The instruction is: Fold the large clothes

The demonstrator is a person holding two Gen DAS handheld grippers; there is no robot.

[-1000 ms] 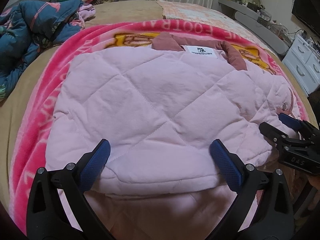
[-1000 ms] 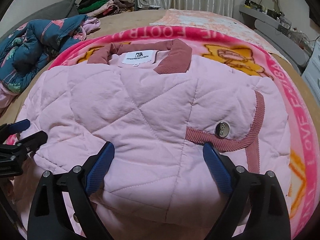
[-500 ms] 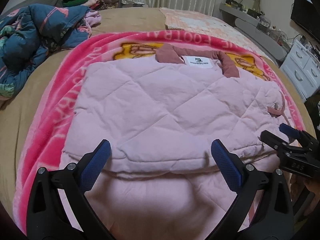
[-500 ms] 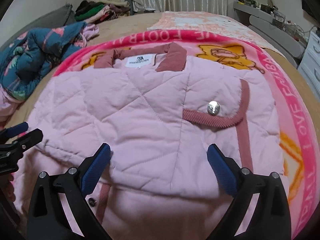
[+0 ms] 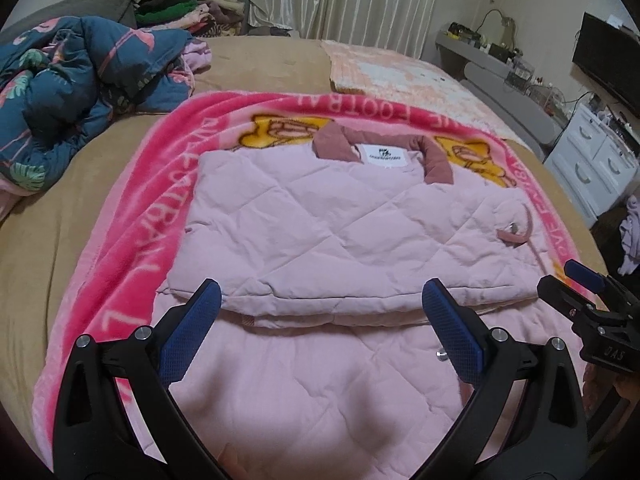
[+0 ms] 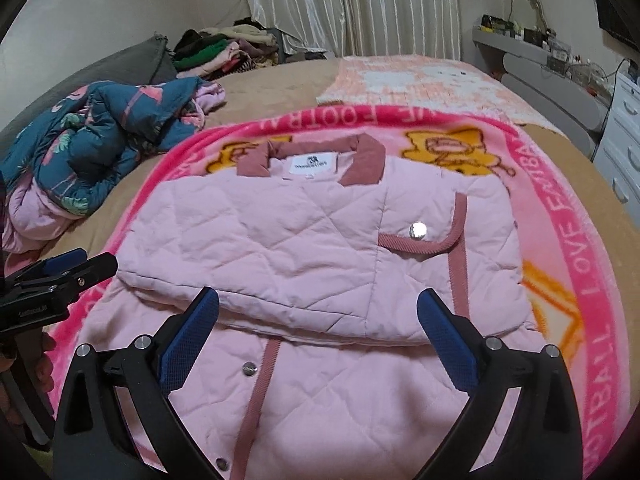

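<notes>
Jacket [image 6: 320, 240], pink and quilted, lies on the pink blanket [image 6: 580, 240] on the bed, sleeves folded in. Nearest, the left gripper [image 5: 320, 332] and right gripper [image 6: 318, 332] both hang spread and empty above its hem (the right's jaws just widened). Next, probably: grasp the hem and fold it toward the collar [image 6: 364, 160].

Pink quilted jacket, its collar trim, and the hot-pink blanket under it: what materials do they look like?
Pink quilted jacket: matte woven shell, likely cotton or polyester, padded; diamond stitching puffs between seams. Dusty-rose collar trim: ribbed, looks like corduroy; fine parallel wales show. Round snap button: shiny metal, by its bright glint. Hot-pink printed blanket: plush fleece, probably polyester; fuzzy, soft-edged pile.
</notes>
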